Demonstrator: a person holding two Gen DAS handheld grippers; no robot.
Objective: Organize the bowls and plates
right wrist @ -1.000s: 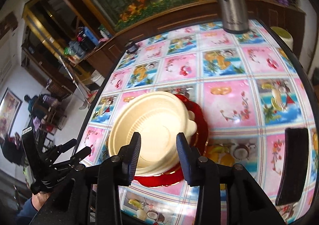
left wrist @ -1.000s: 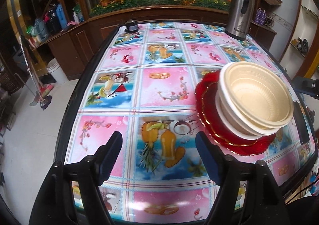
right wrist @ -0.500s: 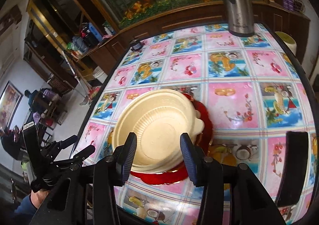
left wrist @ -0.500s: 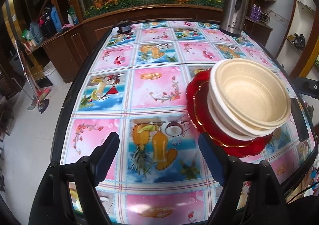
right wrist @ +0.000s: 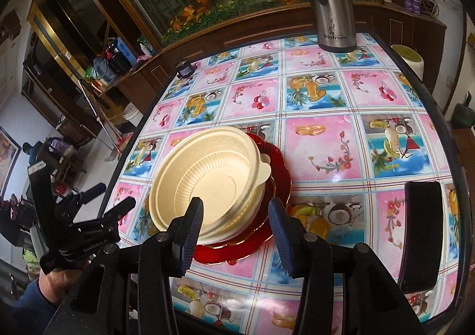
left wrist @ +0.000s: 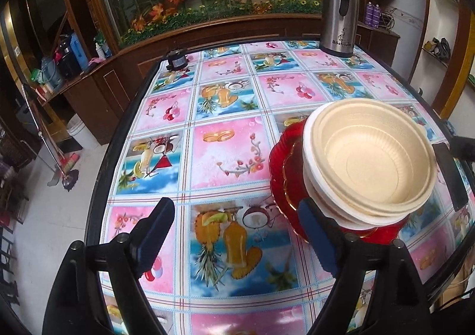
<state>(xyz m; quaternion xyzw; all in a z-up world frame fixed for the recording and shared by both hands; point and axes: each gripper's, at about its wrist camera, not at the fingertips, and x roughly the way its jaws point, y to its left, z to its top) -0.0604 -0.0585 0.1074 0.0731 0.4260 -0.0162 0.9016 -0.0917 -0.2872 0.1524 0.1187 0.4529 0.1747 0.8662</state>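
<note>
Pulled back a bit from the bowls, now nested on the red plates mid-table; left gripper and right gripper both wide open, empty, stacking looks done

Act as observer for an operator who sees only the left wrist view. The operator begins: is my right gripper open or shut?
Observer: The right gripper is open and holds nothing.
Operator: Where is it against the stack?
Observer: Its fingers show in front of the near rim of the cream bowls and the red plate; I cannot tell whether they touch.
Operator: Anything beyond the table's far right corner?
Observer: A cream-topped white cylinder stands off the table there.
</note>
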